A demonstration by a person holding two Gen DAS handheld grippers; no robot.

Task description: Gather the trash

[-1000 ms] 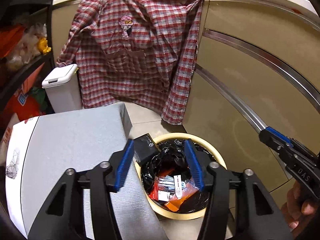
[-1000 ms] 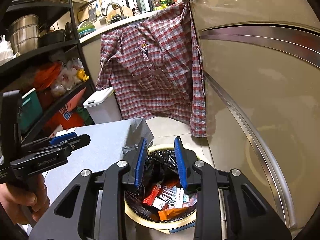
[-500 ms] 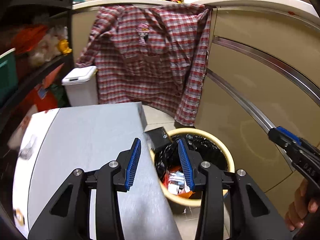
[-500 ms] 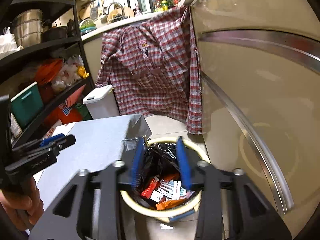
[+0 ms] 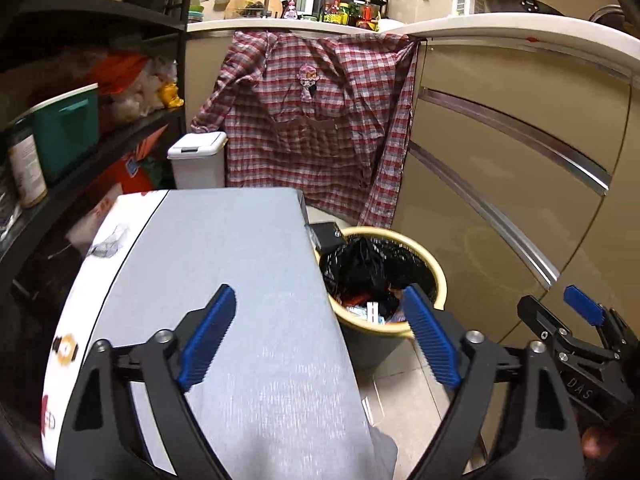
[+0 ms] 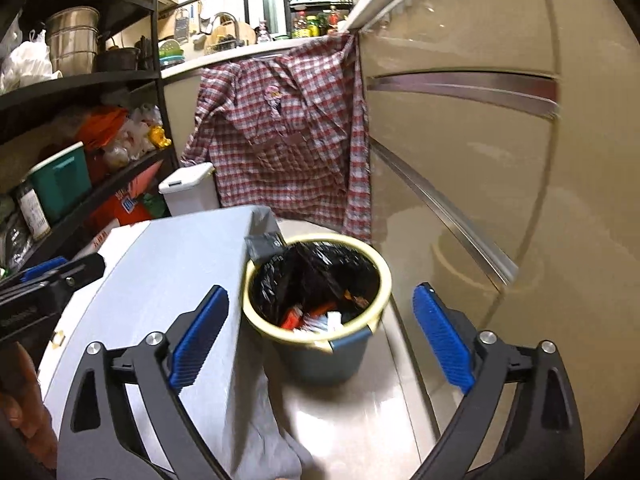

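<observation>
A yellow-rimmed bin with a black liner stands on the floor beside a grey-covered table. Red, orange and white wrappers lie inside it, and a black box leans at its far rim. My left gripper hangs over the table's right edge, short of the bin, its jaws opening wide with nothing between them. My right gripper sits back from the bin, jaws also opening, empty. Each gripper shows at the edge of the other's view: the right gripper and the left gripper.
The grey table fills the left foreground. A plaid shirt hangs from the counter behind the bin. Beige cabinet fronts close the right side. A white lidded bin and dark shelves stand at left.
Both grippers have pulled back from over the bin, so it looks smaller and farther. Both sets of jaws have spread from fairly narrow to wide.
</observation>
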